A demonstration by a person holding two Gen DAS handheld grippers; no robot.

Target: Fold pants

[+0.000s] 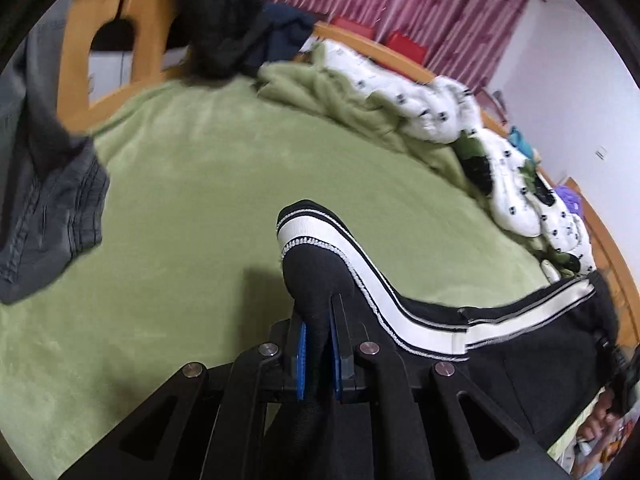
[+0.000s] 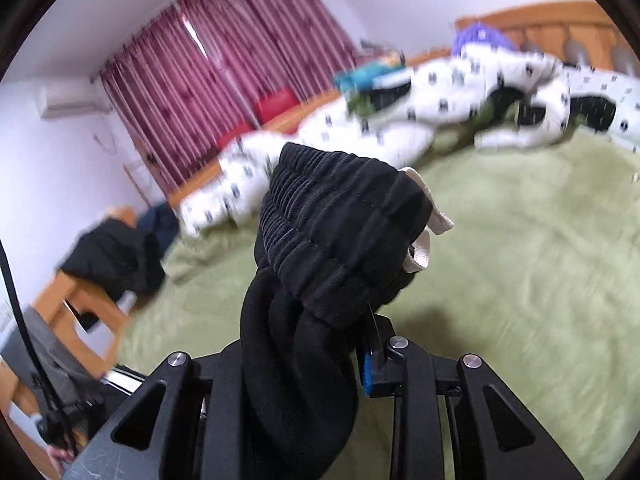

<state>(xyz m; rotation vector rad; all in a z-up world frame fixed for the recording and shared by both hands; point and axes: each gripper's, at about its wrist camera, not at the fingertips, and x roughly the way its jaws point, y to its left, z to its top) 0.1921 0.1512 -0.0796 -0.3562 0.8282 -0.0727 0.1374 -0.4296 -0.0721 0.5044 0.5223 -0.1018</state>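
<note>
The black pants with a white side stripe [image 1: 400,292] hang between both grippers above the green bed cover [image 1: 200,200]. My left gripper [image 1: 318,344] is shut on the leg end of the pants, which bunches over the blue pads. My right gripper [image 2: 344,340] is shut on the ribbed black waistband [image 2: 336,220], which covers its left finger; a white drawstring end [image 2: 424,236] sticks out at the right. The pants run from the left gripper off toward the right of the left wrist view.
A grey garment [image 1: 44,200] hangs at the left. A white patterned quilt [image 1: 440,108] and green blanket lie along the far bed edge. Dark clothes [image 1: 224,24] drape over the wooden footboard [image 1: 104,12]. Red curtains [image 2: 224,68] hang behind.
</note>
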